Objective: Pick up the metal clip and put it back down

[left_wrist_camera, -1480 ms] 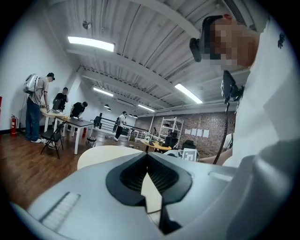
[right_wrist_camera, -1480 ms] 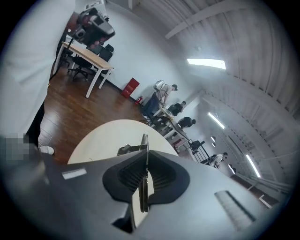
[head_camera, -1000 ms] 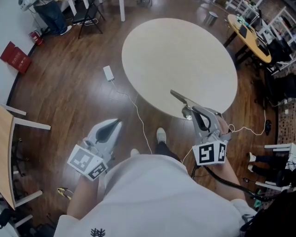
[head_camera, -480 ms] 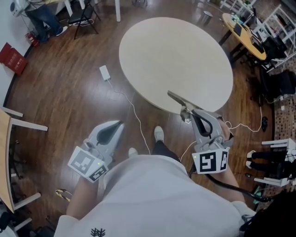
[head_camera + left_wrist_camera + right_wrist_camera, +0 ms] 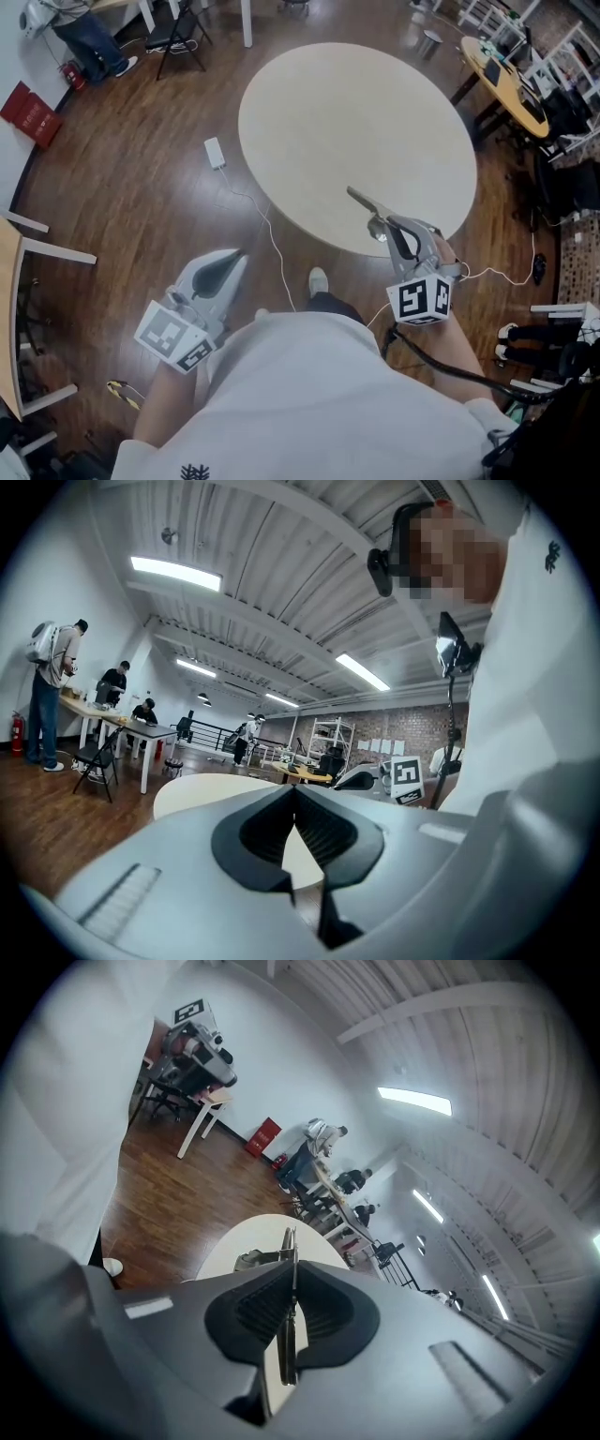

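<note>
My right gripper (image 5: 387, 225) is shut on the metal clip (image 5: 364, 201), a long thin strip that juts out past the fingertips to the upper left, over the near edge of the round beige table (image 5: 356, 112). In the right gripper view the clip (image 5: 291, 1241) stands edge-on between the pressed pads, with the table (image 5: 234, 1241) behind it. My left gripper (image 5: 236, 256) hangs over the wooden floor at the left, away from the table. Its jaws meet at the tips in the left gripper view (image 5: 294, 794) with nothing between them.
A white power adapter (image 5: 216, 152) with a cable lies on the floor left of the table. A red bag (image 5: 23, 112) sits at the far left, a yellow-topped table (image 5: 511, 80) at the upper right. My shoe (image 5: 321, 279) is under the near table edge.
My right gripper, still holding the clip, has shifted slightly forward over the table's near edge. The left gripper has stayed about where it was.
</note>
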### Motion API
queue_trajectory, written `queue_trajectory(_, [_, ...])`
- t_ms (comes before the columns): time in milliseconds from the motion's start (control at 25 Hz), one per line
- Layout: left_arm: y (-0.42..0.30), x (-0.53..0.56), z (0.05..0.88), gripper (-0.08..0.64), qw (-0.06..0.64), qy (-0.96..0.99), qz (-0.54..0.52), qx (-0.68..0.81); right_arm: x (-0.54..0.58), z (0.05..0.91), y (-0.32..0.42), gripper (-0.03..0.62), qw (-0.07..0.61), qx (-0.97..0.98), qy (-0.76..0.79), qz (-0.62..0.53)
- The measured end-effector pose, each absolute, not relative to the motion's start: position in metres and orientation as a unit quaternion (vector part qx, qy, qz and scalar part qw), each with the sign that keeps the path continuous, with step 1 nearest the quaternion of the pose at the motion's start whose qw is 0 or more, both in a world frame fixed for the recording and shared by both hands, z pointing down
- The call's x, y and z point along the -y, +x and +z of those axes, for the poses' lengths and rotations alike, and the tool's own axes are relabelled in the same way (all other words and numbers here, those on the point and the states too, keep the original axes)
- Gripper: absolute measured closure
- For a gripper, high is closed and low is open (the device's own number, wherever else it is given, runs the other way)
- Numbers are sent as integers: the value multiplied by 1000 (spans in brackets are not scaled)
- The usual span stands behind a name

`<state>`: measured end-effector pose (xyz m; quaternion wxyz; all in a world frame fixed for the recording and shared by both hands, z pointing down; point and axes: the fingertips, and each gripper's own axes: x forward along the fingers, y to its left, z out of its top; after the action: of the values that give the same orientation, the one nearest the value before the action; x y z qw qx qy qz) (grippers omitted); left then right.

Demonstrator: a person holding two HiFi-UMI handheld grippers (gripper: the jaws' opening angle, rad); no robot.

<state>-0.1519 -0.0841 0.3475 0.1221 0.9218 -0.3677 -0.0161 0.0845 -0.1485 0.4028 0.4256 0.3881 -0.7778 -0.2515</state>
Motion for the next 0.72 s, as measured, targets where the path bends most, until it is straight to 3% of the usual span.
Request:
queue_trajectory(480, [-99,133,339,561,132,907,6,400,266,536,167,584,469,782,347,-217])
queue_trajectory(720, [-82,142,338,561,147,899,30,411,300,588,174,584,474,787,334,-213])
